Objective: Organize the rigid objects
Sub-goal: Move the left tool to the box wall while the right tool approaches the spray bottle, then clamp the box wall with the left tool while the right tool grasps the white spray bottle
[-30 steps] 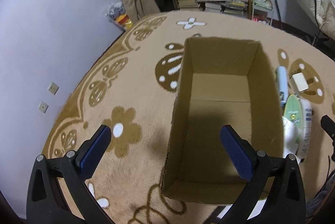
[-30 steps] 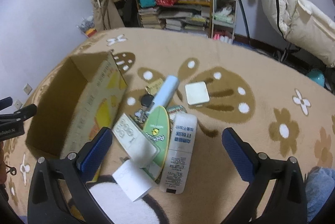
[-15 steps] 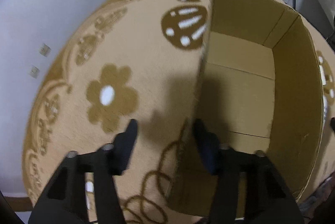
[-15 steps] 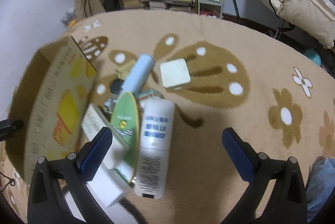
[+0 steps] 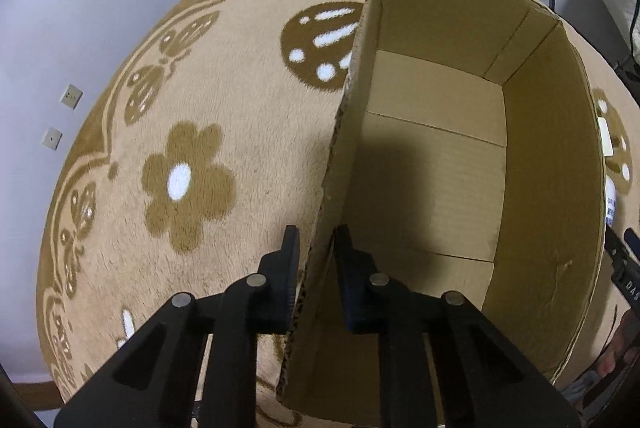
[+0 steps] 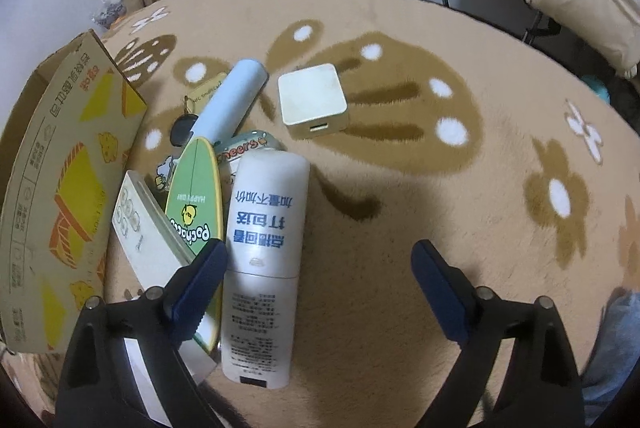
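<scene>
The left gripper (image 5: 316,240) has just been closing and now pinches the near left wall of the empty cardboard box (image 5: 552,164), which stands on the patterned carpet (image 5: 224,96). The right gripper (image 6: 320,268) hangs spread wide above the pile just beside the box: a white bottle (image 6: 266,252), green case (image 6: 195,196), pale blue tube (image 6: 232,100) and white cube (image 6: 312,98).
</scene>
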